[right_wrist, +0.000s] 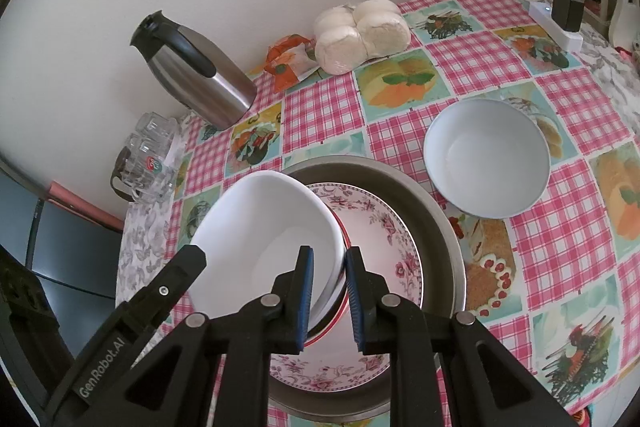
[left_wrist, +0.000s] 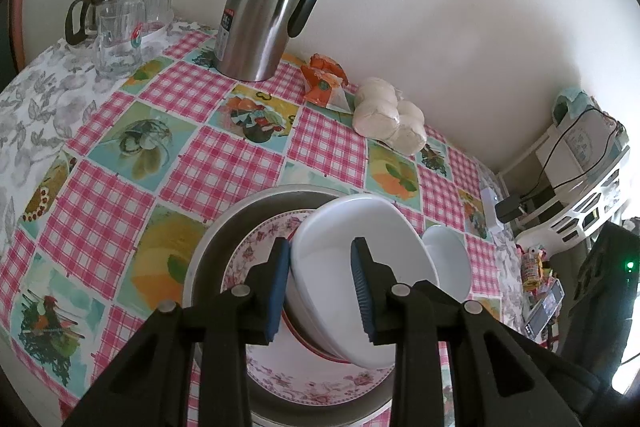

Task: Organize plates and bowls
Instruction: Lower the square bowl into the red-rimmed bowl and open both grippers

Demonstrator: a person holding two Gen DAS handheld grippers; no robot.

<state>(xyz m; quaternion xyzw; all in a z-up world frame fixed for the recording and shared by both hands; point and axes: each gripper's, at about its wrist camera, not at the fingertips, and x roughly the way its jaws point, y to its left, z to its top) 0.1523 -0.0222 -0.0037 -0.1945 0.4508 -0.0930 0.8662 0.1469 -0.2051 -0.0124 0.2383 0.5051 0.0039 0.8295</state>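
Observation:
A tilted white bowl (left_wrist: pixel 360 227) (right_wrist: pixel 272 227) leans over a floral plate (left_wrist: pixel 256 247) (right_wrist: pixel 384 239) that lies in a round metal pan (left_wrist: pixel 216 247) (right_wrist: pixel 436 227). A red-rimmed dish (right_wrist: pixel 340 311) sits just under the bowl. My right gripper (right_wrist: pixel 330 297) is shut on the bowl's near rim, one pad inside and one outside. My left gripper (left_wrist: pixel 320 287) straddles the opposite wall with its jaws apart; the left pad is by the outside and the right pad stands free inside. Its outer finger (right_wrist: pixel 188 263) shows beside the bowl. A second white bowl (right_wrist: pixel 486 159) (left_wrist: pixel 448 259) stands upright on the tablecloth.
A steel thermos jug (left_wrist: pixel 268 11), several glasses (left_wrist: pixel 124 23), an orange packet (left_wrist: pixel 324 79) and a bag of buns (left_wrist: pixel 390 119) line the wall at the back. A power strip (right_wrist: pixel 556 23) lies at the far right corner, with a white rack (left_wrist: pixel 580 187) beyond the table edge.

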